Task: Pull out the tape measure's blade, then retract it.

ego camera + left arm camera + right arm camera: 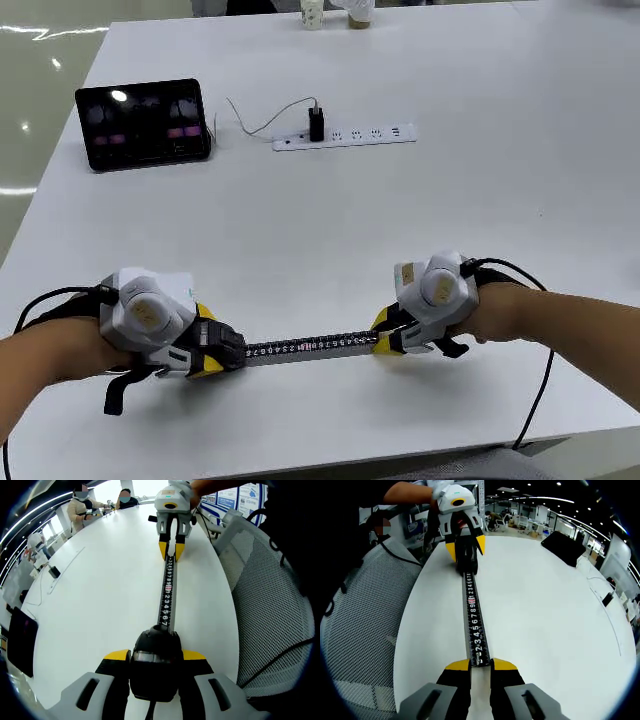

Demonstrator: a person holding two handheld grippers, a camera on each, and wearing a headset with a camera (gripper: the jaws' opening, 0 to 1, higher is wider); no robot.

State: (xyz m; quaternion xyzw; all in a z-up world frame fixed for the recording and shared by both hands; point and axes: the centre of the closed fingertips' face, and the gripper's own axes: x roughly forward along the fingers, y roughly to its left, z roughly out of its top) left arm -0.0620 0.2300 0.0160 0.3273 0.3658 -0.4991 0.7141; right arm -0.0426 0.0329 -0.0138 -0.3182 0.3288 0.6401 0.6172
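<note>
Black tape measure case is sitting clamped in the left tool near the desk's front edge. The right tool is pinching the tip of the blade, which is stretching along that edge between them. I'm guessing the pull-out is underway or about done, and the retract isn't done yet.

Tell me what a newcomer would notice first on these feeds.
The tape measure's blade stands out first, drawn out in a straight line between the two grippers near the front edge of the white table. The left gripper clamps the black case at one end, and the right gripper pinches the blade's tip at the other. Farther back sit a dark tablet and a power strip.
</note>
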